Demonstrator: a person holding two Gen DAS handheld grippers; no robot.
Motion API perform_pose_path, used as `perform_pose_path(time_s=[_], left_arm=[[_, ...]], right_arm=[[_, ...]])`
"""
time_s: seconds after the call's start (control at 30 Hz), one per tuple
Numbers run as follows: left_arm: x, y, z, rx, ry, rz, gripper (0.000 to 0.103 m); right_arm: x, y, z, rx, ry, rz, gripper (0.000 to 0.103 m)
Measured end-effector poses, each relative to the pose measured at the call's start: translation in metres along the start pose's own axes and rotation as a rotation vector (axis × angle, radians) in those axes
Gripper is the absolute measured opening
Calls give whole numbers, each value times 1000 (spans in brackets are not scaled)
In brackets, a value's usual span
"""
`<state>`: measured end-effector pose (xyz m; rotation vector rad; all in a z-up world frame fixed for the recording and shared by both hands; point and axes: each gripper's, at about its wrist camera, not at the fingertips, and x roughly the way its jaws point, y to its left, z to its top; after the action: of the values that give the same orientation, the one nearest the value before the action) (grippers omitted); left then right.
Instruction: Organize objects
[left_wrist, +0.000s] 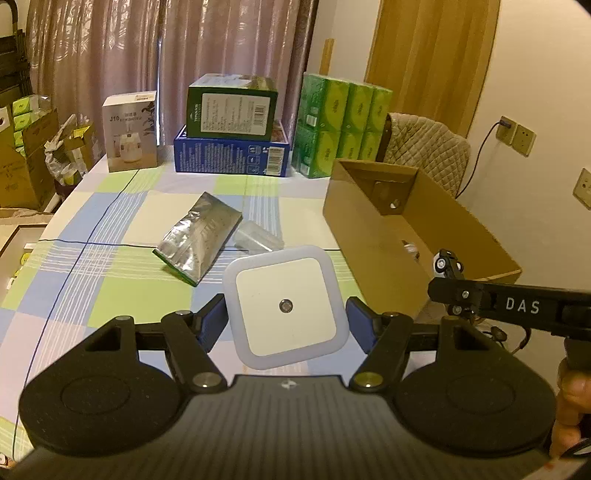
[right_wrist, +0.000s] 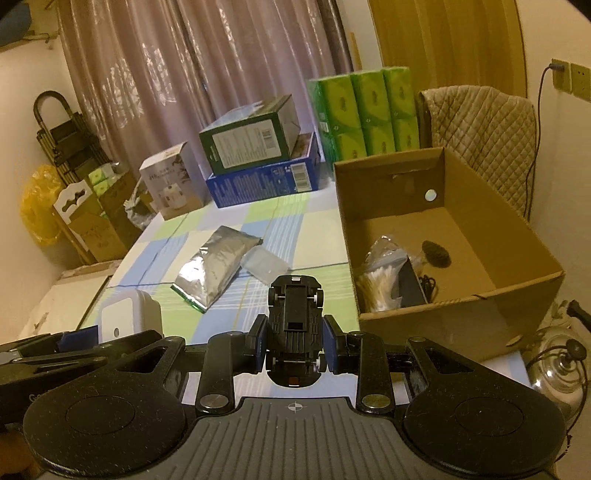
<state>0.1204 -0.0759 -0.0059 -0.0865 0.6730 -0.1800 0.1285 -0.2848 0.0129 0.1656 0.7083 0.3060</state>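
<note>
Three stacked boxes (left_wrist: 231, 129) back the checked tablecloth (left_wrist: 110, 266).

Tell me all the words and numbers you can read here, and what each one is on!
"DAS": white letters on the black arm of the right gripper, seen from the left wrist view.
"J10": on the white humidifier box.
Dark green box and flat blue box: printed labels and barcodes, too small to read.
Green tissue packs: logos too blurred.

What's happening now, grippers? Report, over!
Left gripper shut on night light. Right gripper shut on toy car. Cardboard box ahead, path clear.
</note>
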Motion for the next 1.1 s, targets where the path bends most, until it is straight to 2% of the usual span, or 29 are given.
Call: perform_pose_path(time_s=[0.33, 0.87, 1.1], left_arm=[[-15, -16, -1, 12, -11, -24, 65], [-13, -39, 1, 44, -6, -63, 65], [-7, -60, 9, 73, -6, -98, 65]], right_arm=[[-19, -9, 1, 11, -15, -9, 27], [-32, -32, 2, 29, -36, -44, 27], [-42, -60, 11, 59, -66, -86, 27]])
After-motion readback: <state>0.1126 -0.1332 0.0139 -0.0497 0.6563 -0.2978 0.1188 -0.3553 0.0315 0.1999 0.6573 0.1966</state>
